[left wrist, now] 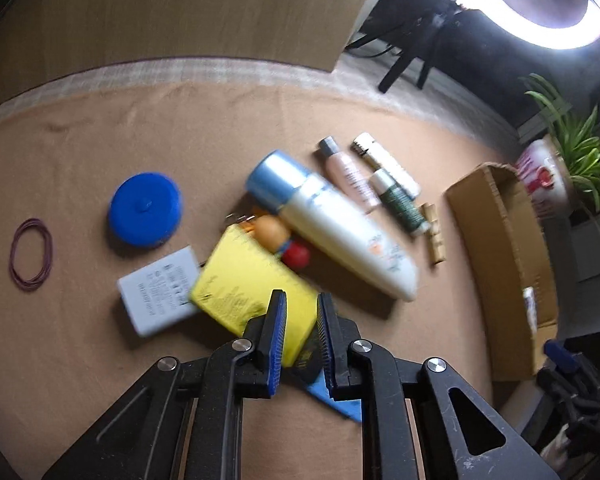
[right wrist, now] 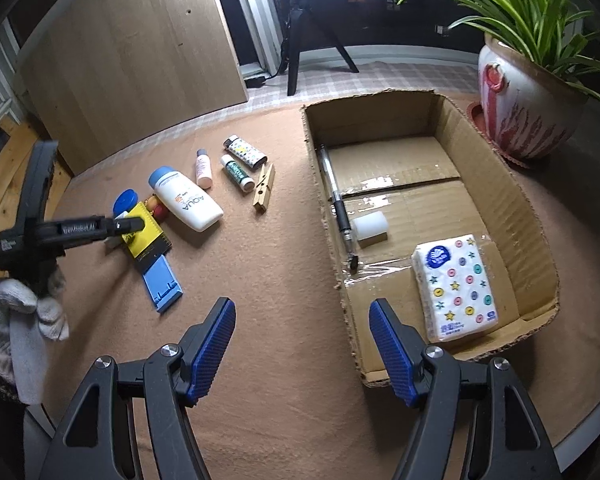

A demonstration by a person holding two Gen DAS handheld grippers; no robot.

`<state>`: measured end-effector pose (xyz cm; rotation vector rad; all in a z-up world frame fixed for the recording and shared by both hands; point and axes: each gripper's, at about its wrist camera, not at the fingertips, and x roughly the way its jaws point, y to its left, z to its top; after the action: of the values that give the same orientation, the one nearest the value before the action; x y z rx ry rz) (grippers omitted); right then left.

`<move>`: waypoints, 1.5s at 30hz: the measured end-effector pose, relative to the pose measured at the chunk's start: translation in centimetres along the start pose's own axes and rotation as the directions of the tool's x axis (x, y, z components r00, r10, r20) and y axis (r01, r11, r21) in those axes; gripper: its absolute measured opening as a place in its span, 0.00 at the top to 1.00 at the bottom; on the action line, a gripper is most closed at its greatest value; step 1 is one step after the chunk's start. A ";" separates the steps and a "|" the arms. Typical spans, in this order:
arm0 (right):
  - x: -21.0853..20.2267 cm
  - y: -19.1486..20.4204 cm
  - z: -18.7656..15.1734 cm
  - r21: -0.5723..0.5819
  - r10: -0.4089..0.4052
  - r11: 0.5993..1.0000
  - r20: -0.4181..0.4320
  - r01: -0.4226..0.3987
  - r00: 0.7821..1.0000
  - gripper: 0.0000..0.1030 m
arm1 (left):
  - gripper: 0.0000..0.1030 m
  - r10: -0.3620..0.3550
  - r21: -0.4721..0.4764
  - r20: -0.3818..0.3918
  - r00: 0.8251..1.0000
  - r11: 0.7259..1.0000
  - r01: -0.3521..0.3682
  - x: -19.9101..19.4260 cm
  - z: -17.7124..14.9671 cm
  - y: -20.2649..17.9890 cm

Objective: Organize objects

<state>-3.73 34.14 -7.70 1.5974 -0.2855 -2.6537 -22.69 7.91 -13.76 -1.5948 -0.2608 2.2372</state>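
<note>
Already clamped by the left hand-held gripper (left wrist: 301, 316) on the yellow card (left wrist: 247, 283) at the table's (left wrist: 80, 360) left, long axis toward the cardboard box (right wrist: 500, 216) (right hand-held gripper (right wrist: 302, 344) nearer it, spread, empty).

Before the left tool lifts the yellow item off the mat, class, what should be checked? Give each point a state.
1. Left tool closed around the yellow packet: ok; its pads sit on either side of the packet's near corner.
2. Grip firm enough to lift: cannot tell, the view is blurred.
3. Packet free of neighbours: not ok; it overlaps the grey adapter and touches the small orange and red toy.
4. Cardboard box has room: ok; bare floor remains beside the tissue pack, the pen and the white block.
5. Right tool out of the way: ok; open, empty, at the box's near corner.
</note>
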 end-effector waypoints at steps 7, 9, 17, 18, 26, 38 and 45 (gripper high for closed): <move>0.6 1.8 -0.2 -0.039 0.016 0.999 -0.017 -0.017 1.000 0.36 | 0.83 0.005 0.017 -0.101 0.995 1.000 -0.003 2.7 2.2 -1.6; 0.5 2.0 -0.3 -0.040 0.020 0.999 -0.016 -0.021 1.000 0.36 | 0.84 0.037 0.031 -0.124 0.992 0.999 -0.033 3.6 2.3 -1.5; 0.8 2.4 -0.1 -0.044 0.034 0.998 -0.018 -0.035 0.999 0.36 | 0.84 0.070 0.028 -0.136 0.988 0.997 -0.066 1.8 -0.2 1.3; 0.9 2.7 -0.1 -0.049 0.037 0.998 -0.018 -0.038 0.999 0.36 | 0.83 0.069 0.022 -0.131 0.989 0.998 -0.067 1.4 -0.9 1.8; 2.5 6.1 0.6 -0.139 0.062 0.988 -0.043 -0.067 0.997 0.36 | 0.84 0.033 -0.025 -0.116 0.993 0.999 -0.036 -1.9 -7.0 5.3; 9.0 13.3 2.3 -0.294 0.086 0.948 -0.135 -0.122 0.987 0.36 | 0.79 0.033 -0.151 -0.002 0.999 0.988 -0.033 -7.2 -8.7 10.1; 11.8 14.7 3.2 -0.278 0.111 0.947 -0.192 -0.163 0.975 0.36 | 0.78 0.018 -0.179 0.001 1.000 0.984 -0.017 -6.1 -6.3 11.8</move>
<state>-13.11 18.69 -13.94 1.6314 0.0036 -2.3042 -17.37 -5.80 -14.87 -1.6898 -0.4623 2.2846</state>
